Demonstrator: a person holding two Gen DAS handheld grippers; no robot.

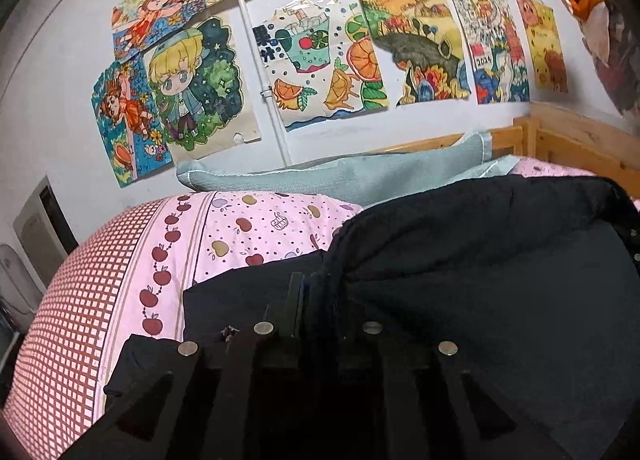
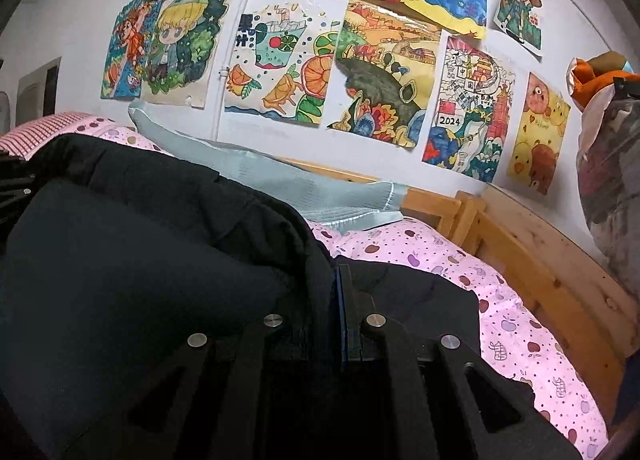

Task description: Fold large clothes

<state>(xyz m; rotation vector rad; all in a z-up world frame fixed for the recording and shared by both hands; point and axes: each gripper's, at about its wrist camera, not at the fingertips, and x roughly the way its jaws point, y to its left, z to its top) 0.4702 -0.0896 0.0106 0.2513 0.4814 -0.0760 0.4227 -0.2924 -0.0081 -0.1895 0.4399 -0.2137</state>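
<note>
A large black garment lies on a bed with a pink apple-print sheet. My left gripper is shut on the garment's edge and holds a fold of it lifted. In the right wrist view the same black garment bulges up at the left. My right gripper is shut on its other edge, with the cloth pinched between the fingers. The left gripper's body shows at the far left of the right wrist view.
A pale green pillow lies at the wall side of the bed, also in the right wrist view. A wooden bed frame runs along the right. Children's drawings cover the white wall. A plastic-wrapped stuffed toy hangs at right.
</note>
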